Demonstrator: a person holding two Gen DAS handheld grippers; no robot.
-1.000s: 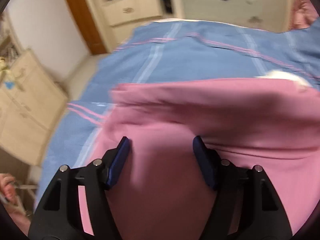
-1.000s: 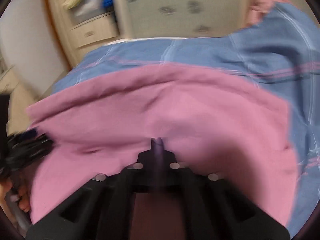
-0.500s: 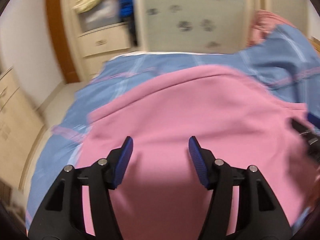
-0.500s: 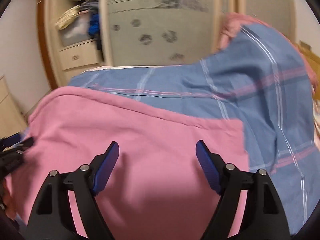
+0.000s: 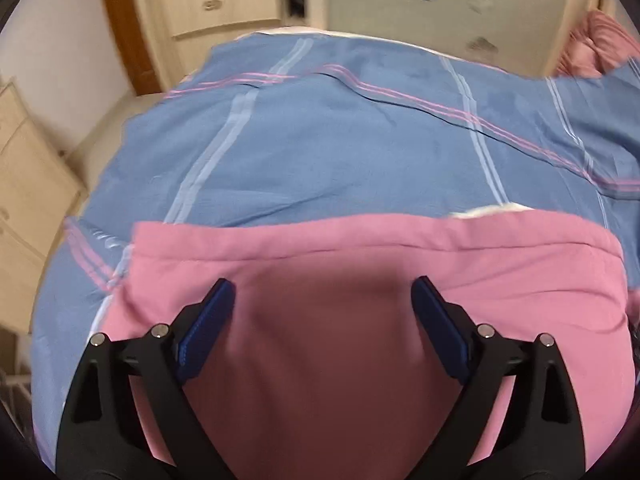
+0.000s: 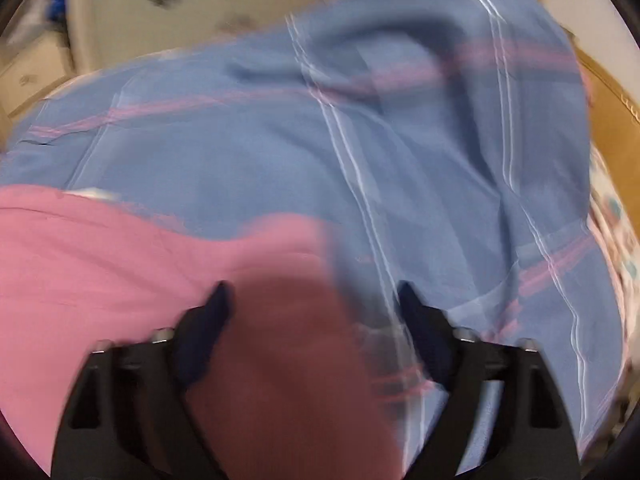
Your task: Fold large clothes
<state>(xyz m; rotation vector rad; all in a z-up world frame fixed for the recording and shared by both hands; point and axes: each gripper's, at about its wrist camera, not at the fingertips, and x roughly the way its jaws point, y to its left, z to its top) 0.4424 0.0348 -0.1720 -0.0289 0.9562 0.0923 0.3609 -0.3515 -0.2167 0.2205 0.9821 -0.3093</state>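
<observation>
A pink garment (image 5: 400, 264) lies folded on a bed with a blue striped cover (image 5: 340, 148). A bit of white shows at its far edge. My left gripper (image 5: 322, 296) is open and empty, close above the garment's middle. In the right wrist view the garment (image 6: 120, 264) fills the lower left, and its right edge runs between the fingers. My right gripper (image 6: 314, 300) is open and empty over that edge. This view is blurred by motion.
The blue cover (image 6: 360, 140) rises in folds to the right. Cream drawers (image 5: 220, 4) and a wardrobe door (image 5: 440, 8) stand beyond the bed. A cabinet (image 5: 28, 200) stands at the left. A brown headboard (image 6: 612, 120) is at the right.
My right gripper, shut on the pink cloth a second ago, has opened and let it go and has swung right. My left gripper stayed open and turned over the garment.
</observation>
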